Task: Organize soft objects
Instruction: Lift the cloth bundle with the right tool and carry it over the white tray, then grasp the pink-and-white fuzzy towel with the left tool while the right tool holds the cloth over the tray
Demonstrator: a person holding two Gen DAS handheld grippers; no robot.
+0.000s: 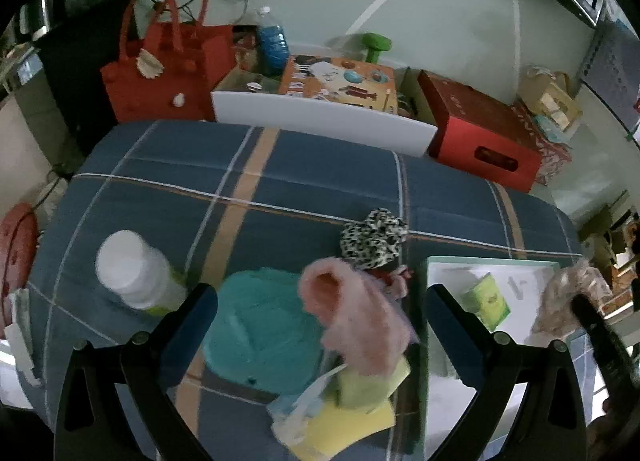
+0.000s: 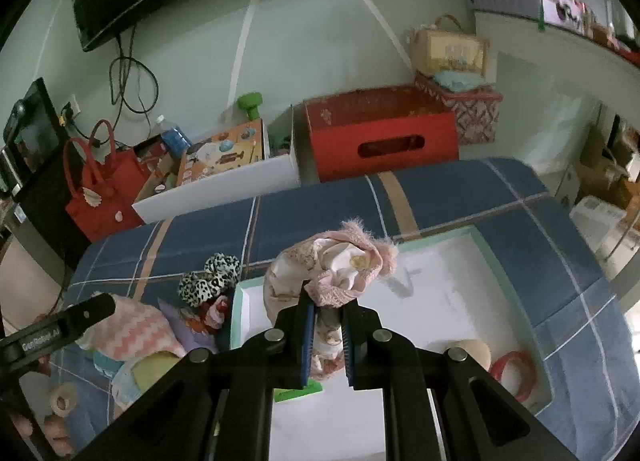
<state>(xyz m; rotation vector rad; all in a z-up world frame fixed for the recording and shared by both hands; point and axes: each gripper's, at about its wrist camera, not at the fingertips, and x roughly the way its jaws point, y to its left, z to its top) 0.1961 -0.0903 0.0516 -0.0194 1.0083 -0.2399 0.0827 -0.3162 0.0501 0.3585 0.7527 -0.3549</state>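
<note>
My right gripper is shut on a bundle of soft cloth, pink fuzzy knit with beige printed fabric, held above a white box with a green rim on the blue plaid bedcover. My left gripper stands open above a pile of soft items: a teal piece, a pink fuzzy piece and yellow cloths; nothing is clamped. A leopard-print scrunchie lies just beyond. At the right edge of the left wrist view the held bundle shows again.
A white-capped container stands at the pile's left. Inside the box lie a red tape ring and a round beige item. Past the bed are a white bin, a red box and a red bag.
</note>
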